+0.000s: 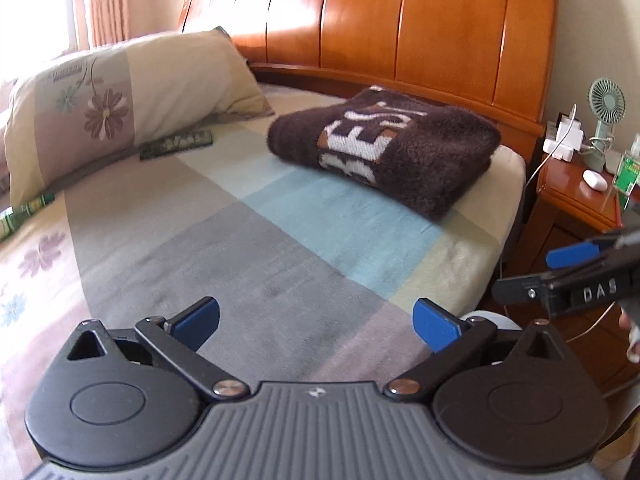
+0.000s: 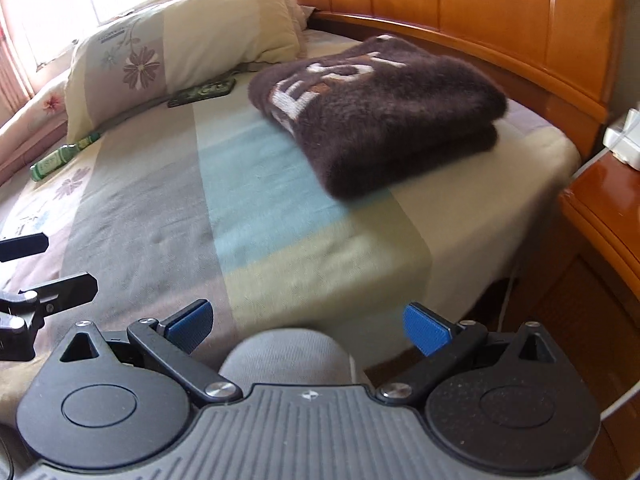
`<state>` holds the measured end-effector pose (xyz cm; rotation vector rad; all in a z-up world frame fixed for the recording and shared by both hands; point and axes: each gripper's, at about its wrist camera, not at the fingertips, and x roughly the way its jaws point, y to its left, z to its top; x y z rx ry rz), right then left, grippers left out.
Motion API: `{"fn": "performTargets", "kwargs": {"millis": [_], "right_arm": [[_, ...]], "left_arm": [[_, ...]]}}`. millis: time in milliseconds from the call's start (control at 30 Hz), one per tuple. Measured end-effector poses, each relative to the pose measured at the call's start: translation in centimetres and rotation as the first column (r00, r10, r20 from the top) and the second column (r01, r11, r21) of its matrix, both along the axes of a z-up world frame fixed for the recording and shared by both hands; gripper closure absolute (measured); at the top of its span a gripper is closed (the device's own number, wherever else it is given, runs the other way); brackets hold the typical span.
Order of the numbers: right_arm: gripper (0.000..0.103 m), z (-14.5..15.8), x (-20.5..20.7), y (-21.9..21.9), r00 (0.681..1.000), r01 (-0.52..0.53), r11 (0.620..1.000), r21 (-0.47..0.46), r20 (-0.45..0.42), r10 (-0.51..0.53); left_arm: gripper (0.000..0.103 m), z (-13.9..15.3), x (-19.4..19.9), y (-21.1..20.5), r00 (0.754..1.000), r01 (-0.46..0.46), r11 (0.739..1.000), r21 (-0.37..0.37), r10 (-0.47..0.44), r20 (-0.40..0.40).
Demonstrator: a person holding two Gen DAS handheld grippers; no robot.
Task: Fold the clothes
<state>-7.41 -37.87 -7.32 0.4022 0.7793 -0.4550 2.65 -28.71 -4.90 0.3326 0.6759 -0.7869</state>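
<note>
A dark brown fleecy garment (image 2: 372, 108) with white letters is lying folded into a thick, compact rectangle on the bed (image 2: 280, 216), near the wooden headboard (image 1: 400, 20) and toward the side of the nightstand (image 1: 580, 196). So the garment is already lying as the task wants it (whether it was folded here cannot be told from one moment). Both tongs are being held low above the bedspread, well apart from the garment: the left tongs (image 1: 316, 326) are standing spread wide with nothing between the blue pads, and the right tongs (image 2: 306, 326) are likewise released and empty. What could go wrong is being judged from this: the fleece is looking thick and springy, so the upper layers could be sliding or opening if an edge is being caught by a pad in passing. The bundle is also resting close to the mattress edge, so a push toward the nightstand could be tipping it off. A pillow (image 1: 120, 100) and a small green bottle (image 2: 64, 156) are lying further away.
</note>
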Motion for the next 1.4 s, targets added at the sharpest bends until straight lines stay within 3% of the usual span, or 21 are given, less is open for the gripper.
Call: {"fn": "performTargets", "kwargs": {"millis": [133,400,733,967,1400], "right_arm": [[0.000,0.3,-1.1,0.7,1.000,0.015,1.000,-0.014,0.001,-0.015],[0.000,1.3,-2.6,1.5,0.998,0.056,0.998,-0.036,0.039,-0.055],[0.000,3.4,-3.3,2.0,0.995,0.071,0.991,-0.112,0.078,-0.063],[0.000,4.7,-3.1,2.1,0.994,0.068,0.988,-0.142,0.089,-0.056],[0.000,6.5,-2.8,2.0,0.993,0.088,0.979,-0.182,0.098,-0.071]], "left_arm": [[0.001,-0.1,-0.7,-0.1,0.999,-0.022,1.000,0.006,0.022,-0.032],[0.001,1.4,-2.5,-1.8,0.999,-0.043,0.997,0.069,0.042,0.022],[0.001,3.8,-1.8,-3.0,0.997,-0.076,0.997,0.012,0.076,-0.026],[0.001,5.3,-2.0,-3.9,0.999,-0.045,0.998,-0.038,0.044,-0.012],[0.001,5.9,-1.8,-4.9,0.998,-0.066,0.997,-0.033,0.066,-0.004]]}}
